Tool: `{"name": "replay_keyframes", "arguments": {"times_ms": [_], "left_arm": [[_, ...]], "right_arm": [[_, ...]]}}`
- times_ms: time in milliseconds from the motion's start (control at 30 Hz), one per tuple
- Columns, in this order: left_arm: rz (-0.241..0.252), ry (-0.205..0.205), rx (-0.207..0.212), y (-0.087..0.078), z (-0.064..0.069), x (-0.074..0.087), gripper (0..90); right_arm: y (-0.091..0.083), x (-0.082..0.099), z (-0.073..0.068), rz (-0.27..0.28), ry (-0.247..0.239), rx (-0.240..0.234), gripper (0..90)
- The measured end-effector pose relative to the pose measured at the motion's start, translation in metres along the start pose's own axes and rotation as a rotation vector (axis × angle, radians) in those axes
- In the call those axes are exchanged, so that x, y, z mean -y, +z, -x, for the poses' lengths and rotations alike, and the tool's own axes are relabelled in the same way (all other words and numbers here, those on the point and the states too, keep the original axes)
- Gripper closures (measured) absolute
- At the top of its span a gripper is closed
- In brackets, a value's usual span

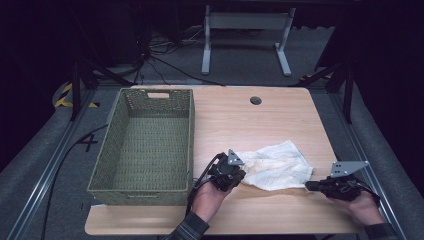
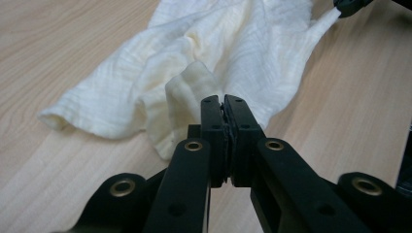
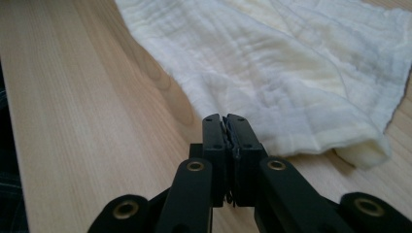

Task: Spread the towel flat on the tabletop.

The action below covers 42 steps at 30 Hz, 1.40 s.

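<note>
Centrally, toward the lower right of the high view, a cream cloth (image 1: pixel 274 169) is lying crumpled on a pale wooden table (image 1: pixel 240 120). A green woven basket (image 1: pixel 117 150) is sitting to its left, its near corner just beside the person's left hand.

The left gripper (image 1: pixel 239 176) is meeting the cloth's left end, and the right gripper (image 1: pixel 310 185) is meeting its lower right corner. In the left gripper view, the jaws of the left gripper (image 2: pixel 224 103) are pressed together, with a fold of cloth (image 2: pixel 214 53) bunching against their tips; a thin edge seems pinched between them. In the right gripper view, the right gripper (image 3: pixel 223 121) is likewise clamped, with what looks like a sliver of cloth (image 3: pixel 291 73) caught at the hem.

Judging by its wrinkles and limp folds, the cloth is looking light, soft and thin, with no stiffness; it is likely sagging between holds and could be slipping out of a shallow pinch. Corners and hems, where the fabric doubles, are probably offering the surest hold.

Its long axis is running roughly left to right across the high view, tilting slightly downward to the right, with a broader flap spreading toward the upper right.
</note>
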<state>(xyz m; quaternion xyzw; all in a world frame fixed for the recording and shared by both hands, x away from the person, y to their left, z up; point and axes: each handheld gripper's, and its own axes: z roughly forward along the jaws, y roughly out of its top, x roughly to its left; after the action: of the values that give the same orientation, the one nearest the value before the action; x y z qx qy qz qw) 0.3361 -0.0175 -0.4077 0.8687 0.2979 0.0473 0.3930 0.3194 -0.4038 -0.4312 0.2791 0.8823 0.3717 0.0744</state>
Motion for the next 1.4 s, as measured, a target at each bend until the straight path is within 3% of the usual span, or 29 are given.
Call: {"name": "replay_keyframes", "arguments": {"times_ms": [233,333,433,567,700,900,967,1233,1400], "left_arm": [[-0.037,-0.013,0.05,-0.003,0.017,0.023,86.7],[-0.034,-0.01,0.039,-0.005,0.019,0.028,79.6],[-0.002,-0.014,0.023,-0.011,0.016,0.025,75.4],[0.011,-0.007,0.021,-0.011,0.011,0.018,78.7],[-0.044,0.018,0.029,0.012,0.002,0.009,86.1],[-0.153,0.025,0.064,0.039,-0.001,0.018,89.2],[-0.186,0.037,0.049,0.043,-0.001,0.02,89.2],[-0.198,0.032,0.072,0.034,0.0,0.031,89.5],[-0.219,0.046,0.073,0.026,0.005,0.038,89.6]], "right_arm": [[-0.011,0.019,-0.009,0.0,0.009,-0.028,87.2],[-0.013,0.024,-0.013,-0.006,0.013,-0.029,84.2],[-0.016,0.024,-0.01,0.018,0.023,-0.021,80.3],[-0.016,0.021,-0.007,0.031,0.027,-0.019,81.8],[-0.006,0.015,-0.004,0.003,0.016,-0.026,87.7],[0.009,0.014,0.0,-0.058,-0.003,-0.029,88.3],[0.012,0.014,0.002,-0.073,-0.006,-0.027,88.6],[0.01,0.018,-0.005,-0.087,-0.026,-0.041,88.7],[0.008,0.021,-0.014,-0.099,-0.039,-0.077,88.7]]}}
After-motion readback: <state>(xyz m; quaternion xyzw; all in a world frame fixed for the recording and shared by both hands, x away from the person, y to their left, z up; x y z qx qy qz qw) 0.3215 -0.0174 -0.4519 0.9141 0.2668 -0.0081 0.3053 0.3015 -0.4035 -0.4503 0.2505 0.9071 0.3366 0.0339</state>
